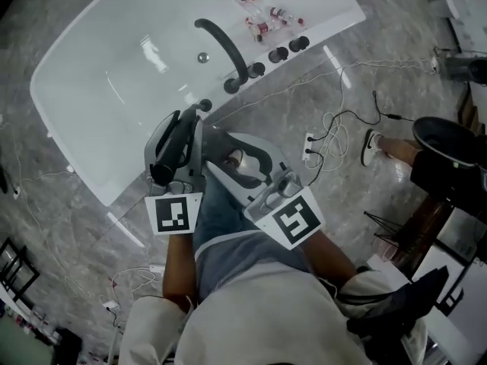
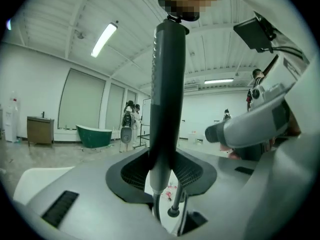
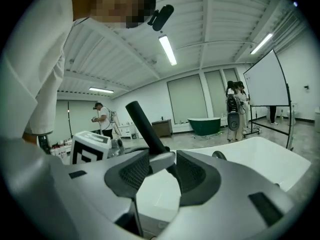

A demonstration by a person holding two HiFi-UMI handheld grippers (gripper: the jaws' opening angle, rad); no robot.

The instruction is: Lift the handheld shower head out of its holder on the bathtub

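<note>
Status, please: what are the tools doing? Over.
Left tool shut on shower head, held upright. Right tool open, gripping nothing, close beside. Nothing seen blocking the lift.

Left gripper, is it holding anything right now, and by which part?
The left gripper is shut on the shower head, clamped near the bottom of its handle, just above the hose.

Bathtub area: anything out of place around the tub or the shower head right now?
Yes: several small bottles lie tipped and scattered at the bathtub's far corner, beside the knobs. Loose cables trail across the floor alongside. The handheld shower head stands upright between the left gripper's jaws; nothing odd there.
</note>
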